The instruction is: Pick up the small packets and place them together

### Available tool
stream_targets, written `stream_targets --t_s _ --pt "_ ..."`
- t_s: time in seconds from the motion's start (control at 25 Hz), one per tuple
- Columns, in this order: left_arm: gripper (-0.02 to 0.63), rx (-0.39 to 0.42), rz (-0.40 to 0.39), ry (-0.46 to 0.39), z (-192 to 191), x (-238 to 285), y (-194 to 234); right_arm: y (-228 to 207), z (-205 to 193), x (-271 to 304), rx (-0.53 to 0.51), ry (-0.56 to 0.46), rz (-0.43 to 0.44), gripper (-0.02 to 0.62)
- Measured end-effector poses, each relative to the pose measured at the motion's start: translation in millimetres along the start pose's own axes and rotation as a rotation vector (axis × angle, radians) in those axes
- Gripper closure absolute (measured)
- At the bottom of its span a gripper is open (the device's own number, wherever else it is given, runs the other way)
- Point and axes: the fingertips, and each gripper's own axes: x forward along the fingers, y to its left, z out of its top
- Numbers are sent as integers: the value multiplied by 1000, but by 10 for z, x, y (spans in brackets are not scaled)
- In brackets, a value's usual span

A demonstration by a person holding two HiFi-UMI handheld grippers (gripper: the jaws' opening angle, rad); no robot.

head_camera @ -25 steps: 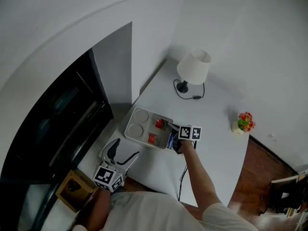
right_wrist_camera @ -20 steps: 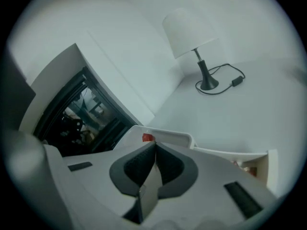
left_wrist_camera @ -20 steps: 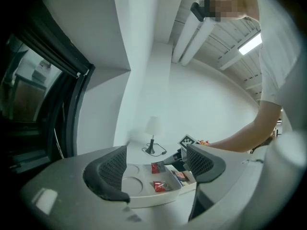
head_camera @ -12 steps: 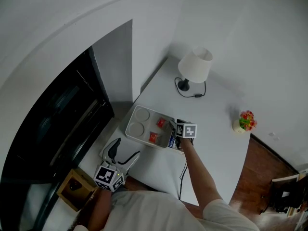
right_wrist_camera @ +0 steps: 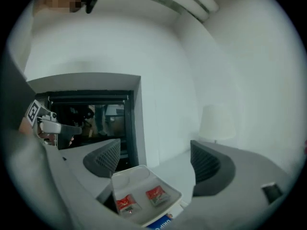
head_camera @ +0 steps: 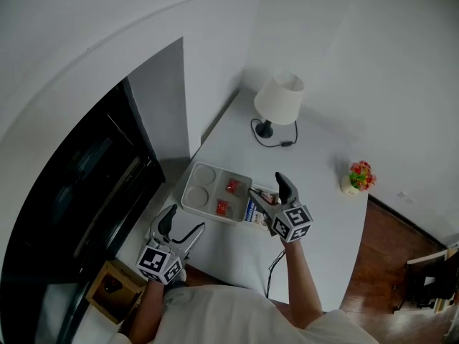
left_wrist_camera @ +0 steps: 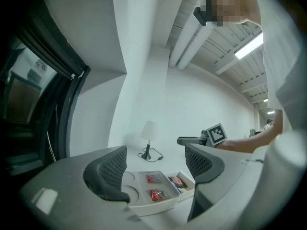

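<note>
A white compartment tray (head_camera: 192, 180) sits on the white table. Two red packets (head_camera: 232, 185) (head_camera: 222, 207) lie in its middle section, and a blue-printed packet (head_camera: 252, 211) lies at its right end. My right gripper (head_camera: 265, 183) hangs above that right end; its jaws have just been opening and stand open with nothing between them. In the right gripper view the red packets (right_wrist_camera: 125, 203) (right_wrist_camera: 156, 193) lie below the gripper (right_wrist_camera: 153, 162). My left gripper (head_camera: 188, 218) is held level off the table's near-left edge; its jaws have just been closing, still open and empty. The left gripper (left_wrist_camera: 156, 164) faces the tray (left_wrist_camera: 144, 208).
A white lamp (head_camera: 280, 99) with a black cord stands at the table's far end. A small flower pot (head_camera: 356, 176) is at the right edge. A dark glass unit (head_camera: 79, 192) fills the left side, with a wooden box (head_camera: 107, 289) on the floor.
My right gripper has lifted off the tray's right end, rolled and opened its jaws. The left gripper stays where it was.
</note>
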Motion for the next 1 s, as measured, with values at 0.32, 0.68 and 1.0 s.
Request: stream_targets --t_s 0.32,0.68,1.0 --pt "239 114 -74 25 -9 66 -282 258 143 -1127 -99 -90 -155 204" --pt "241 127 -148 37 -109 45 -575 564 -76 -1533 -60 -66 -153 224" --pt "241 136 -168 37 -141 54 -767 811 -13 -1492 -125 -38 -64 225"
